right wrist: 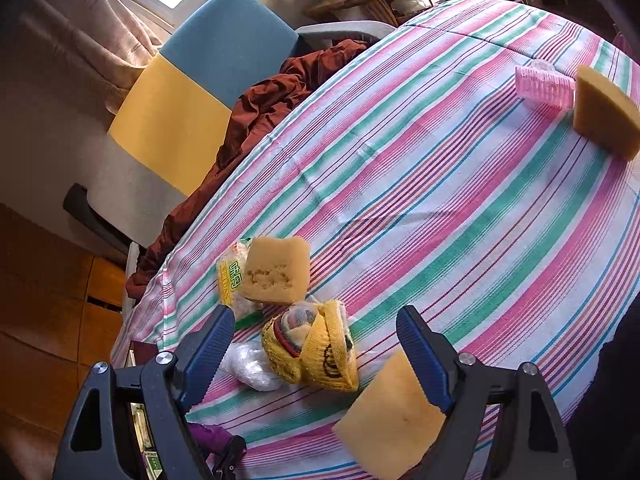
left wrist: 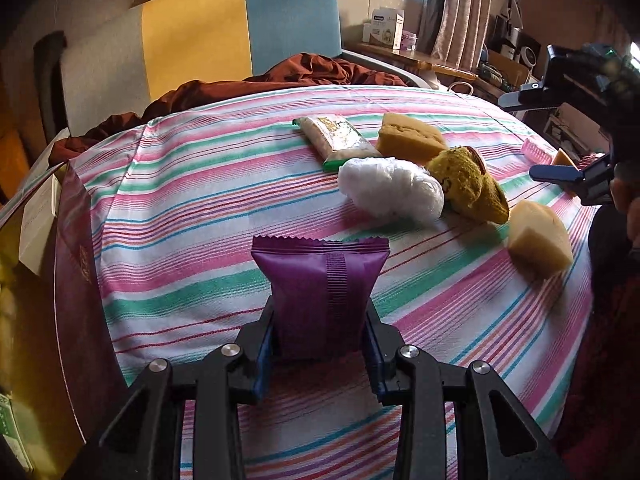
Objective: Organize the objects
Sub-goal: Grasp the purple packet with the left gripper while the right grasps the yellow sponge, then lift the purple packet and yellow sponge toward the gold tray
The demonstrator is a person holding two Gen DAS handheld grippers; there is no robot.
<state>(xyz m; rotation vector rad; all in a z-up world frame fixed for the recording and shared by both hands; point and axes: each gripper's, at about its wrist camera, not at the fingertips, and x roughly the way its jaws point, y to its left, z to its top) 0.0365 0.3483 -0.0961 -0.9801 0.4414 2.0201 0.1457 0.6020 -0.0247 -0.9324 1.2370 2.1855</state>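
In the left wrist view my left gripper (left wrist: 320,340) is shut on a purple snack packet (left wrist: 320,276), held upright just above the striped tablecloth (left wrist: 200,208). Beyond it lie a clear food packet (left wrist: 336,140), a white plastic bag (left wrist: 392,190), a yellow knitted toy (left wrist: 468,184) and two sponges (left wrist: 412,136) (left wrist: 540,236). My right gripper (right wrist: 314,312) stands open above the yellow knitted toy (right wrist: 316,348), with a sponge (right wrist: 392,412) under its right finger. It also shows at the right edge as the right gripper (left wrist: 516,138).
A dark red box (left wrist: 76,280) with cartons inside stands at the table's left edge. A pink roller (right wrist: 544,86) and a third sponge (right wrist: 608,116) lie far right. A chair (left wrist: 240,32) with reddish-brown cloth (left wrist: 304,72) is behind the table.
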